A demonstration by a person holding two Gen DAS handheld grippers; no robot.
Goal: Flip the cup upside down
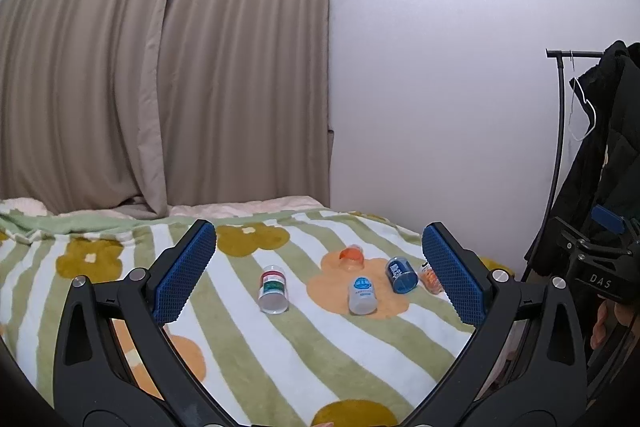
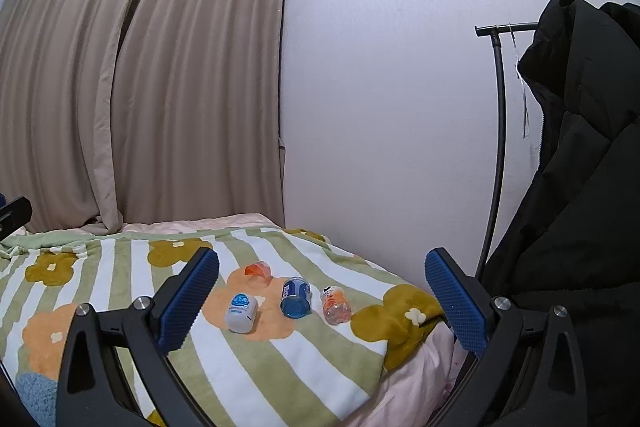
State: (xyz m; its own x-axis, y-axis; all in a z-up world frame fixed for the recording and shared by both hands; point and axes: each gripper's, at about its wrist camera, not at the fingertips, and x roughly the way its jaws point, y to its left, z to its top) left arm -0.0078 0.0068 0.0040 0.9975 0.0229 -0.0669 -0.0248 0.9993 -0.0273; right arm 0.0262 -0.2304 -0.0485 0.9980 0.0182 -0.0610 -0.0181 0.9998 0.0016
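Note:
Several small plastic cups lie on their sides on a striped flower blanket (image 1: 248, 355): a red-and-green labelled cup (image 1: 273, 289), a white cup with a blue label (image 1: 362, 295) (image 2: 241, 313), a dark blue cup (image 1: 401, 275) (image 2: 296, 297), an orange clear cup (image 1: 351, 256) (image 2: 259, 273) and an orange-patterned cup (image 1: 430, 278) (image 2: 337, 305). My left gripper (image 1: 320, 271) is open and empty, held well short of the cups. My right gripper (image 2: 322, 303) is open and empty, also short of them.
The bed meets a white wall (image 1: 440, 87) on the right and beige curtains (image 1: 160, 67) behind. A clothes rack (image 2: 498, 131) with a black coat (image 2: 580, 187) stands at the right. The blanket's right edge (image 2: 400, 351) drops to a pink sheet.

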